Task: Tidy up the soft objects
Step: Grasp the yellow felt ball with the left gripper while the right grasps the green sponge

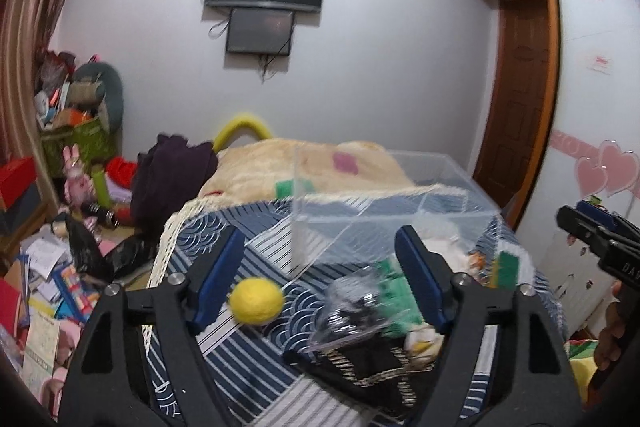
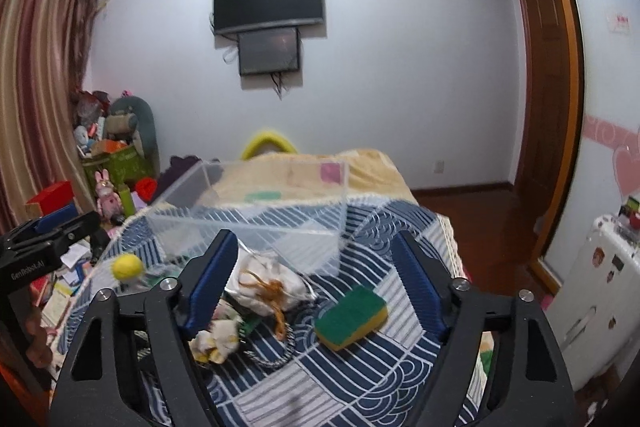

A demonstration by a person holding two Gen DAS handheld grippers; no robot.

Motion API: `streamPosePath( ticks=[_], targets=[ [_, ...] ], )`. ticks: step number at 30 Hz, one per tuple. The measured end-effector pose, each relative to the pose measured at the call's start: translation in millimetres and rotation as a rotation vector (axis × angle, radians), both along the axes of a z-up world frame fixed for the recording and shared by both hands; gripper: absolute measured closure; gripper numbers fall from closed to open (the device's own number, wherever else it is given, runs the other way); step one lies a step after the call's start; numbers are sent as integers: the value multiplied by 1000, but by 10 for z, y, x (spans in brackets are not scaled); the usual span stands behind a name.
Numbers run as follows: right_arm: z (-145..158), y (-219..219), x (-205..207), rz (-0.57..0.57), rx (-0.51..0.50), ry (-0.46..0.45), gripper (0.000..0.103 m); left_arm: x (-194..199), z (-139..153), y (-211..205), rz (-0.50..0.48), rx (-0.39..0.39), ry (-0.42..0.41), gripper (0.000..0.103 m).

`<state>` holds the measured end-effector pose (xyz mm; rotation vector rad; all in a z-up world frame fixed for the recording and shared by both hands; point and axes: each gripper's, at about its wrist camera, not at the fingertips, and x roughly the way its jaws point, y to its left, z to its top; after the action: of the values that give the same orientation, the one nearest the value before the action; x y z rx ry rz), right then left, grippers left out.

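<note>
Sponge [image 2: 351, 317] lies clear; blurred pile [image 1: 360, 315] hard to identify; both grippers' fingers spread wide, empty.

box [image 2: 256, 211] on bed [image 2: 360, 379], ahead of both tongs | sponge [image 2: 351, 315] between right gripper [image 2: 320, 291] fingers | ball [image 1: 256, 301] between left gripper [image 1: 320, 279] fingers | pouch [image 2: 272, 283] behind-left of sponge

ball [image 1: 256, 301]: yellow
sponge [image 2: 351, 315]: green top, yellow base
bedspread [image 2: 360, 379]: navy-white stripes, wave pattern
box [image 2: 256, 211]: clear
blanket [image 1: 256, 167]: beige
curtain [image 2: 36, 87]: brown-pink stripes
</note>
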<state>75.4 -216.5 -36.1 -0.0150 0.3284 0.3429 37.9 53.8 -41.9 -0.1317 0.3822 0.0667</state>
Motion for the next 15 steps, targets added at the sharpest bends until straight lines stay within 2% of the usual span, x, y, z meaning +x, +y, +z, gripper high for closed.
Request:
streamPosePath(
  ticks=[7, 12, 15],
  targets=[
    [-244, -137, 264, -62, -11, 103, 31, 287, -349, 301, 70, -24, 120, 37],
    [-457, -178, 436, -90, -41, 190, 32, 483, -650, 414, 62, -78, 220, 41],
    [-555, -173, 512, -85, -52, 239, 32, 549, -743, 409, 62, -84, 253, 41]
  ],
)
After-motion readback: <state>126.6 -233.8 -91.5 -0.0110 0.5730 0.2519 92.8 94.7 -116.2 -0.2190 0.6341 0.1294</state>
